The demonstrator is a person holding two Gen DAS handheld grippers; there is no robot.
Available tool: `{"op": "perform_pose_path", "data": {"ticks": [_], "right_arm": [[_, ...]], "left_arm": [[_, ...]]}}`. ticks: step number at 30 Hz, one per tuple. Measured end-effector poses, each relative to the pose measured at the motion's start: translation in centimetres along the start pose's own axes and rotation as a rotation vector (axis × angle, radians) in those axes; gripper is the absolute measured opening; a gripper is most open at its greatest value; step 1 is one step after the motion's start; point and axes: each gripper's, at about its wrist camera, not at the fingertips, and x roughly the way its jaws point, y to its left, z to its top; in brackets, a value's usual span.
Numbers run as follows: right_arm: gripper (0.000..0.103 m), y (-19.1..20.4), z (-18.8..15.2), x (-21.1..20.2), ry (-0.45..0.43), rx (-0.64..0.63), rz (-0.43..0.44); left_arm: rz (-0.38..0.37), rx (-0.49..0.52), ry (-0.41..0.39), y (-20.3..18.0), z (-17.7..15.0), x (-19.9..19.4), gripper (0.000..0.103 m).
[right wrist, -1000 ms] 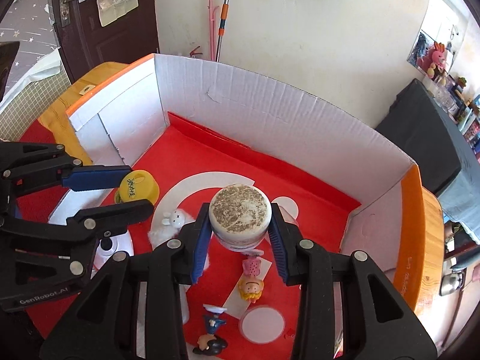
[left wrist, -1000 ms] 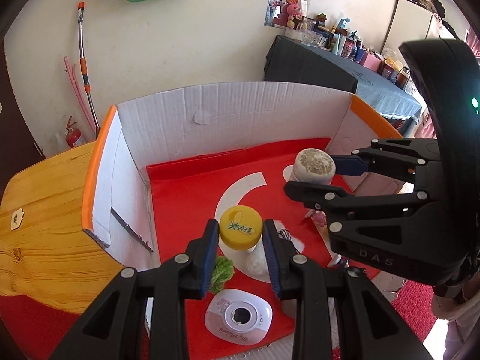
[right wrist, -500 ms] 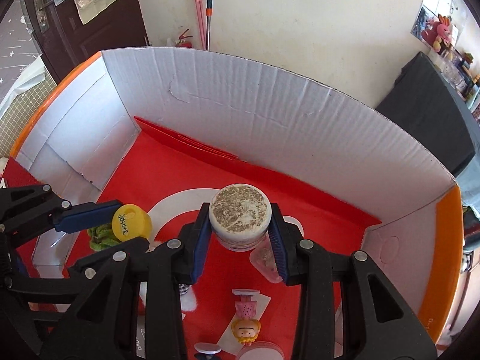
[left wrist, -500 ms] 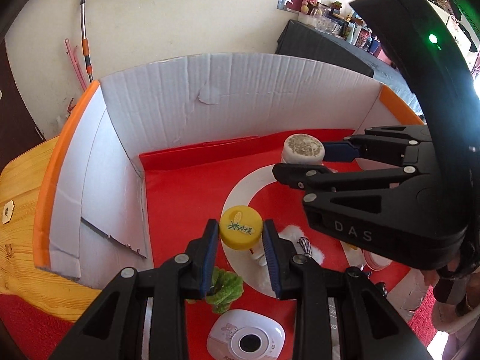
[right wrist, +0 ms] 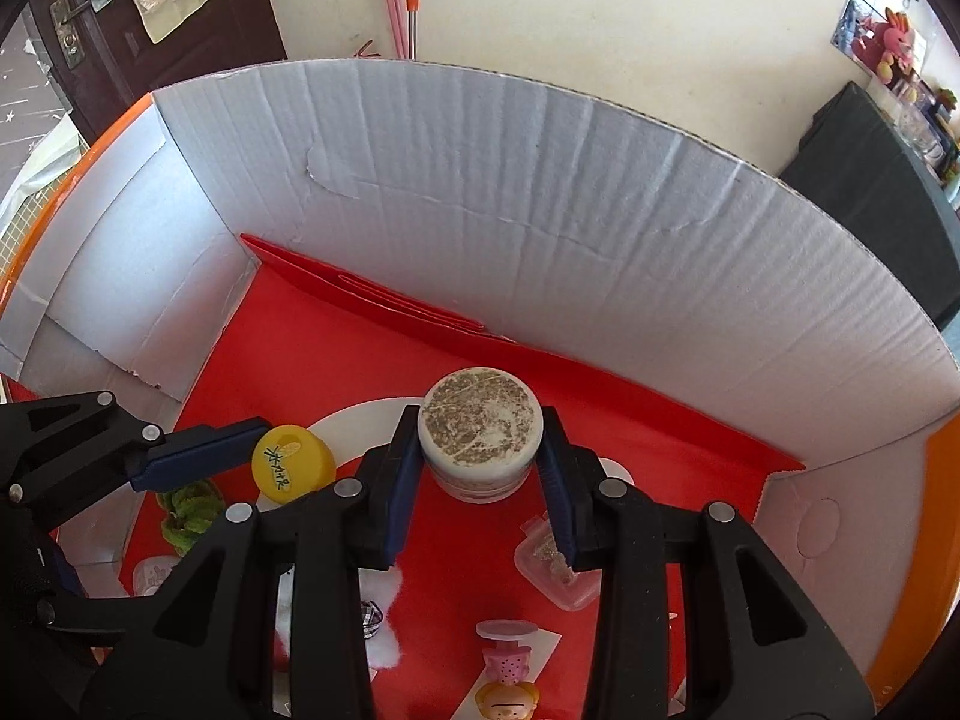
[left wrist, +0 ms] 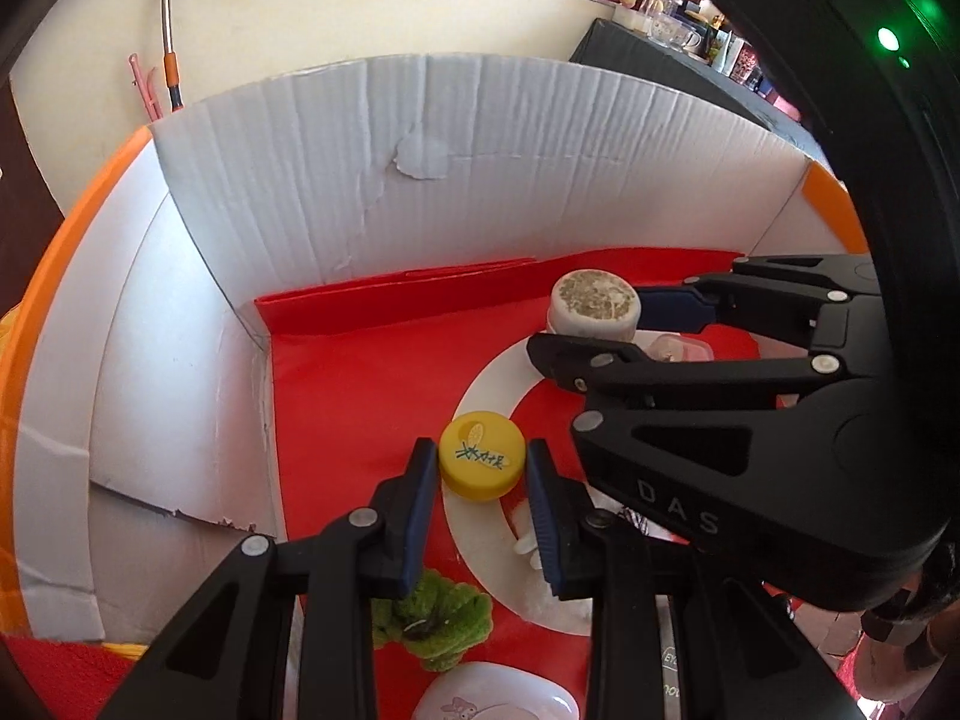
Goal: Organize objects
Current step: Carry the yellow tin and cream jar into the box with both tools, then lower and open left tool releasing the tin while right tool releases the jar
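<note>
Left wrist view: the left gripper (left wrist: 480, 471) pinches one yellow-capped bottle (left wrist: 482, 463) above the red floor of a cardboard box (left wrist: 510, 138). Beside it, the right gripper (right wrist: 478, 459) clamps one white jar (right wrist: 480, 441). Both items look carried, not yet set down. Already inside lie one green plush (left wrist: 435, 621), two small figurines (right wrist: 506, 657) and one clear case (right wrist: 555, 564), possibly more, hidden.

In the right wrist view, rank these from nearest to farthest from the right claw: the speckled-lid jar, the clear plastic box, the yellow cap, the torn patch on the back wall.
1. Speckled-lid jar: gripped in the right claw.
2. Clear plastic box: on the red floor by the claw's right finger.
3. Yellow cap: off to the left, held in the left claw.
4. Torn patch: high on the cardboard back wall, upper left.
</note>
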Motion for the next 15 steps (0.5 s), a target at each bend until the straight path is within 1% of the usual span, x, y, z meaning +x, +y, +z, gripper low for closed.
{"op": "perform_pose_path", "data": {"ticks": [10, 15], "right_arm": [[0.035, -0.9, -0.3, -0.1, -0.004, 0.018, 0.013], [0.035, -1.1, -0.6, -0.2, -0.007, 0.013, 0.008]], "left_arm": [[0.011, -0.008, 0.003, 0.4, -0.5, 0.2, 0.032], [0.013, -0.003, 0.003, -0.1, -1.0, 0.3, 0.032]]}}
